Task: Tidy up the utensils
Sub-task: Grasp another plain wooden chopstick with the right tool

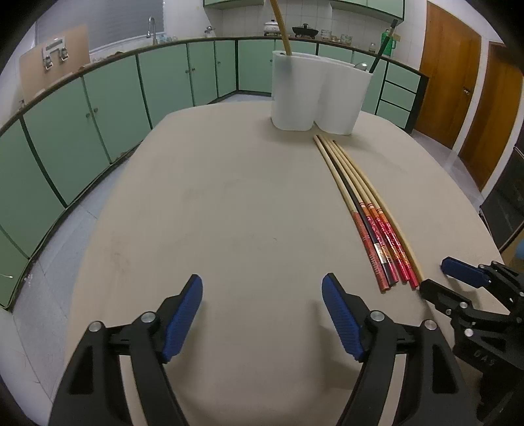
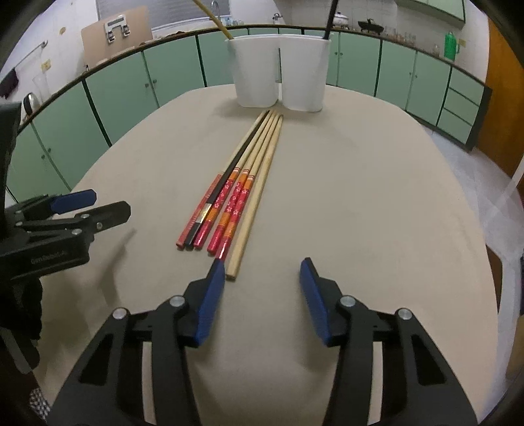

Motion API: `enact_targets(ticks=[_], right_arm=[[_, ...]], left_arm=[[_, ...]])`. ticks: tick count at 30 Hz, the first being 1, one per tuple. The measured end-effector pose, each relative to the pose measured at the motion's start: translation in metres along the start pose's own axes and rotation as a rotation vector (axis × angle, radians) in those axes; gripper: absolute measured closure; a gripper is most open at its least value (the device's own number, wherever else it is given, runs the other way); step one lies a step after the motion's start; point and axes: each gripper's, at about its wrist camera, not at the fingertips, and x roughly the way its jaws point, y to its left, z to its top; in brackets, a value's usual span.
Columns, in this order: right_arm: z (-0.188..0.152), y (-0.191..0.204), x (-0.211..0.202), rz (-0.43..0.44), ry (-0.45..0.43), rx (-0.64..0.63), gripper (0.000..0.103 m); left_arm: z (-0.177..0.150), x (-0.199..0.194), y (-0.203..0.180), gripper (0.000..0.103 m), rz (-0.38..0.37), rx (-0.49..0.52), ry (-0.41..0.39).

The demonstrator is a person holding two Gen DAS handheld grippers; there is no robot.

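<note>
Several chopsticks (image 1: 366, 203) lie side by side on the beige table (image 1: 229, 213), most with red patterned handles, one plain wood, one black; they also show in the right wrist view (image 2: 242, 183). A white two-compartment holder (image 1: 319, 93) stands at the far end, with a wooden stick (image 1: 281, 26) in its left cup and a dark utensil (image 1: 383, 49) in its right cup; it also shows in the right wrist view (image 2: 280, 70). My left gripper (image 1: 262, 314) is open and empty, left of the chopsticks. My right gripper (image 2: 262, 295) is open and empty, just behind the chopsticks' near ends.
Green cabinets (image 1: 98, 108) run around the room behind the table. Wooden doors (image 1: 458, 82) stand at the right. The right gripper shows in the left wrist view (image 1: 458, 278), the left one in the right wrist view (image 2: 82, 209).
</note>
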Motion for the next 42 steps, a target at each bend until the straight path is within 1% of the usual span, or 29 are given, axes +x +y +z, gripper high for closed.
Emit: enact_targets(ticks=[2, 7, 10, 12, 13, 14, 16, 18, 21, 23, 28, 33, 39, 42], right_arm=[[0.001, 0.002, 0.0, -0.003, -0.002, -0.007, 0.061], [0.003, 0.004, 0.003, -0.021, -0.003, -0.012, 0.063], [0.004, 0.003, 0.004, -0.026, 0.001, -0.002, 0.068], [0.005, 0.002, 0.005, -0.024, 0.0, 0.006, 0.073], [0.005, 0.0, 0.004, -0.019, -0.001, 0.015, 0.08], [0.005, -0.001, 0.004, -0.014, -0.002, 0.024, 0.089], [0.005, -0.008, 0.004, 0.001, -0.004, 0.053, 0.096], [0.005, -0.016, 0.003, 0.026, -0.003, 0.077, 0.097], [0.003, -0.022, -0.001, 0.007, -0.007, 0.068, 0.097], [0.001, -0.026, -0.003, -0.008, -0.008, 0.067, 0.097], [0.0, -0.033, -0.003, -0.005, -0.009, 0.081, 0.097], [0.001, -0.033, -0.001, -0.007, -0.008, 0.077, 0.097], [0.001, -0.033, 0.0, -0.008, -0.007, 0.075, 0.096], [0.001, -0.032, 0.0, -0.013, -0.007, 0.069, 0.095]], left_arm=[[-0.001, 0.001, 0.0, 0.029, -0.003, 0.002, 0.001], [-0.003, 0.002, -0.005, 0.027, -0.014, 0.004, 0.005], [-0.004, 0.003, -0.008, 0.026, -0.023, 0.007, 0.008], [-0.004, 0.004, -0.012, 0.025, -0.032, 0.012, 0.012], [-0.005, 0.004, -0.015, 0.025, -0.039, 0.016, 0.015], [-0.005, 0.005, -0.017, 0.024, -0.047, 0.019, 0.018], [-0.006, 0.006, -0.023, 0.024, -0.059, 0.026, 0.024], [-0.006, 0.007, -0.03, 0.024, -0.08, 0.032, 0.029], [-0.006, 0.008, -0.04, 0.024, -0.103, 0.045, 0.032], [-0.006, 0.01, -0.047, 0.024, -0.099, 0.061, 0.035], [-0.004, 0.018, -0.056, 0.024, -0.083, 0.076, 0.04], [-0.004, 0.018, -0.054, 0.024, -0.07, 0.073, 0.038], [-0.007, 0.014, -0.04, 0.023, -0.026, 0.047, 0.037], [-0.008, 0.013, -0.037, 0.024, -0.022, 0.042, 0.033]])
